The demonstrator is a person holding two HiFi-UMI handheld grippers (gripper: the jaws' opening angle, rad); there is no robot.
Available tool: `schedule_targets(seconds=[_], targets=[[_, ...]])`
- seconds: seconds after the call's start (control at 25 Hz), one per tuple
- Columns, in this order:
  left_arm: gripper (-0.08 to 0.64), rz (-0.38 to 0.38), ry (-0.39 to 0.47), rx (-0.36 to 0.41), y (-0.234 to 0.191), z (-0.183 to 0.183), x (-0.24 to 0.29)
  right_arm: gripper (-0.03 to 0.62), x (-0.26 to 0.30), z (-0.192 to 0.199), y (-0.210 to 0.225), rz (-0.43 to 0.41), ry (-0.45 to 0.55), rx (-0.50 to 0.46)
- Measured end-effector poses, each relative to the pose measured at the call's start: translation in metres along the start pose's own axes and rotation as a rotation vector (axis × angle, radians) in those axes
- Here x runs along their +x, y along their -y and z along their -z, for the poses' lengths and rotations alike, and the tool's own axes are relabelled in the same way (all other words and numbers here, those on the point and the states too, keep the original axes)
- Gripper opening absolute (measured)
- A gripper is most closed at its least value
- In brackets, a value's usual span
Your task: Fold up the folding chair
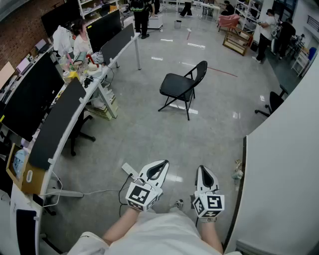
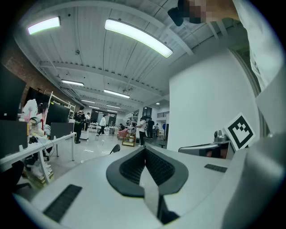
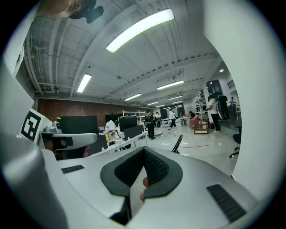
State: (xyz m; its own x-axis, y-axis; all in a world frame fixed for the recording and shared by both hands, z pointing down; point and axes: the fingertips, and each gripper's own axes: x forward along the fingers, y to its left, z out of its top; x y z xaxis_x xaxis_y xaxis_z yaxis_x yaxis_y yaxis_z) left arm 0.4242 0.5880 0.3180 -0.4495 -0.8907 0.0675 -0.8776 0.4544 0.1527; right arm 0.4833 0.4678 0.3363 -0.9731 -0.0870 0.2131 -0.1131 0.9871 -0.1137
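A black folding chair (image 1: 181, 87) stands unfolded on the grey floor, well ahead of me in the head view. Its backrest (image 2: 115, 148) peeks over the left gripper's body, and its backrest (image 3: 177, 144) also shows edge-on in the right gripper view. My left gripper (image 1: 162, 163) and right gripper (image 1: 203, 169) are held side by side close to my body, both pointing toward the chair and far short of it. Each has its jaws shut together with nothing between them.
A long desk row (image 1: 65, 114) with dark monitors runs along the left. A white partition wall (image 1: 284, 164) stands close on the right. An office chair (image 1: 271, 102) sits beyond it, a power strip (image 1: 129, 170) lies by my feet, and people (image 1: 141, 15) stand at the far end.
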Motion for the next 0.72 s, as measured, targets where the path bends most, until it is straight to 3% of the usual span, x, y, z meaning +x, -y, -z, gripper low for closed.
schedule_targets(seconds=[0.32, 0.52, 0.72], targets=[[0.012, -0.004, -0.015, -0.002, -0.069, 0.007, -0.068, 0.006, 0.011, 0.014, -0.094, 0.023, 0.004, -0.029], [0.012, 0.055, 0.025, 0.022, -0.054, -0.006, -0.072, 0.006, -0.006, 0.006, -0.095, 0.059, 0.036, -0.042], [0.012, 0.056, 0.043, 0.03, -0.036, -0.011, -0.072, 0.005, -0.023, -0.001, -0.086, 0.073, 0.06, -0.048]])
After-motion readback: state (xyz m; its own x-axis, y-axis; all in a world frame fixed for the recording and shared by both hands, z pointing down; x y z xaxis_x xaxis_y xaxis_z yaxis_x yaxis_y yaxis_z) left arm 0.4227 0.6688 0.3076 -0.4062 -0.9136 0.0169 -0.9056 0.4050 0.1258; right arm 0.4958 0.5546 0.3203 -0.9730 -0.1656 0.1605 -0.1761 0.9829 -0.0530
